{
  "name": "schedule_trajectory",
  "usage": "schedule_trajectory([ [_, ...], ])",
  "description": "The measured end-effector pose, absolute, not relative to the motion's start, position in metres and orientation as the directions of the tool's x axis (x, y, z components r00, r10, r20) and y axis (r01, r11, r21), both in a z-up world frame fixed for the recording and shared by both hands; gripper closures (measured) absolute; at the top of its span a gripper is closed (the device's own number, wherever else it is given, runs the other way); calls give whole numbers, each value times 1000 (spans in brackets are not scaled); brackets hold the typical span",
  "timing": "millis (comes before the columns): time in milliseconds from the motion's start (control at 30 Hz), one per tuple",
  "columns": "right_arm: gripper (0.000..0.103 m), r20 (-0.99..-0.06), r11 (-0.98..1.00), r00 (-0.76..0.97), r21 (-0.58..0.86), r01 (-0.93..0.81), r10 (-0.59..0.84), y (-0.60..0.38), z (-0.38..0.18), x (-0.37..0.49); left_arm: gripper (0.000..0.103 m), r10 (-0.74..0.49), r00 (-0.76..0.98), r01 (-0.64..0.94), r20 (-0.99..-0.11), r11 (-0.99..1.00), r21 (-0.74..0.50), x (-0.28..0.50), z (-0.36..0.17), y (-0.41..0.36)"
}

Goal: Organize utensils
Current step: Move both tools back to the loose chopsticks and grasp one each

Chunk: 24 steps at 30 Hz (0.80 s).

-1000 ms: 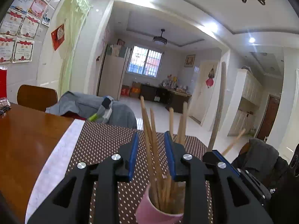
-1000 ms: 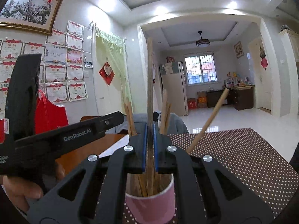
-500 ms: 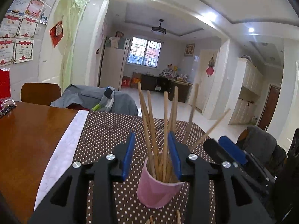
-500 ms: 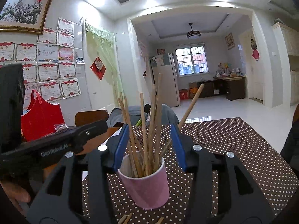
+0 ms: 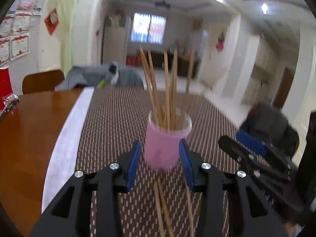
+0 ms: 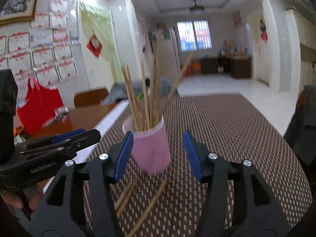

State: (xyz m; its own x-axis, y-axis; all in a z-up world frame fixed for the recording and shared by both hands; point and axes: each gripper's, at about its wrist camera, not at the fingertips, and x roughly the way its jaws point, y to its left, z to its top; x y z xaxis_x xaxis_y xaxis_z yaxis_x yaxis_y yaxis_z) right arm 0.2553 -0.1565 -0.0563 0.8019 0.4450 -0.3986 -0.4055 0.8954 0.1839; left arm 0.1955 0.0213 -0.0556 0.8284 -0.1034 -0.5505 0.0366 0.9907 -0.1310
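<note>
Two hand-held grippers: left hand-held gripper [image 5: 160, 162] and right hand-held gripper [image 6: 156, 154], both released, jaws opening, nothing gripped.
Pink cup [image 5: 167, 142]: frame centre on dotted table [image 5: 118, 118], holding upright chopsticks [image 5: 166, 90].
Loose chopsticks [image 6: 146, 207]: lower centre, before the cup.

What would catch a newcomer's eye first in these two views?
A pink cup bristling with upright chopsticks stands mid-frame on the dotted brown mat. A few loose chopsticks lie on the mat just before it. The left hand-held gripper and right hand-held gripper are both opening, the cup beyond their blue pads.
</note>
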Motion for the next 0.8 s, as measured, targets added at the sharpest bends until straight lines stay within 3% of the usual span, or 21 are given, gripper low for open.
schedule_trajectory([
  [167,49,-574,901,702,177,-396,422,-149,-83,250,63,-93,711,57,-697,996,-74,181,-87,15],
  [333,48,-658,902,633,180,-393,408,-146,-102,239,63,-73,628,55,-775,997,-49,169,-115,18],
  [433,44,-676,899,611,189,-396,412,-148,-108,233,63,-72,579,50,-812,997,-53,163,-129,17],
  [800,44,-698,895,576,225,-386,425,-162,-122,218,63,-52,502,68,-863,997,-20,162,-153,11],
])
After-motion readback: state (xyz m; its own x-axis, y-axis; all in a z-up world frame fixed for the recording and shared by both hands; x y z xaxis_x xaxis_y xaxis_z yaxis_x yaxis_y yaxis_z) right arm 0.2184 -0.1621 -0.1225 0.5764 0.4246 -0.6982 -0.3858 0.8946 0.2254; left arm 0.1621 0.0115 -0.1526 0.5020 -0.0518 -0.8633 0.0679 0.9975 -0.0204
